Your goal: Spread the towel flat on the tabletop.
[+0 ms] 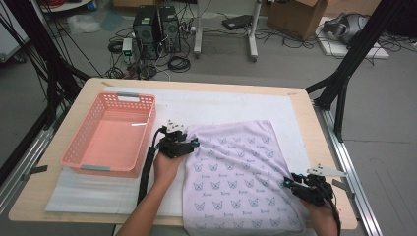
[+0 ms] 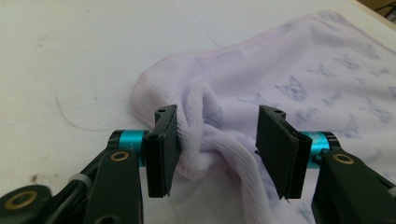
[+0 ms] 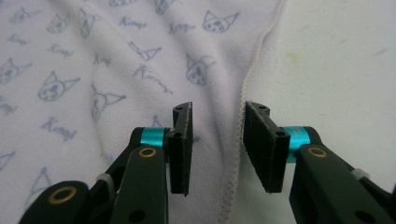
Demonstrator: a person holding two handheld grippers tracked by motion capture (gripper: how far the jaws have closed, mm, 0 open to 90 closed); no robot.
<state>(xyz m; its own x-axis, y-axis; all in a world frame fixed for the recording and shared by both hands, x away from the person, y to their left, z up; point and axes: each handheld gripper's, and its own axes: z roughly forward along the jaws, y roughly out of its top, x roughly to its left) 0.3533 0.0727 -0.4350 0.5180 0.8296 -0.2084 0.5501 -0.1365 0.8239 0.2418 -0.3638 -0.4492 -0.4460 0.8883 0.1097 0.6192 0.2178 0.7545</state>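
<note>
Left gripper (image 2: pixel 217 144): jaws apart, a bunched fold of the towel (image 2: pixel 280 84) sits between them, cloth touching the left jaw, gap to the right jaw. Not clamped. In the high view the left gripper (image 1: pixel 189 142) is at the towel's (image 1: pixel 236 172) far-left corner, hand (image 1: pixel 169 167) behind it, forearm coming in from the near table edge.

Right gripper (image 3: pixel 217 140): jaws apart, straddling the towel's stitched hem (image 3: pixel 243 121); hem runs up between the two jaws, cloth under the left jaw, bare mat (image 3: pixel 336 70) under the right jaw. Not clamped. In the high view the right gripper (image 1: pixel 292 182) is at the towel's right edge, toward its near-right corner.

Towel: pale lilac, small cat-face prints, lies mostly flat, far-left corner scrunched at the left gripper. Near edge reaches the near table edge.

White mat (image 1: pixel 221 105) lies under the towel and extends past its far and left sides. Pink basket (image 1: pixel 88 147) stands just left of the towel, on the mat, near the left gripper, not touching the towel. Wooden table (image 1: pixel 305 118) shows right of the towel beyond the mat.
</note>
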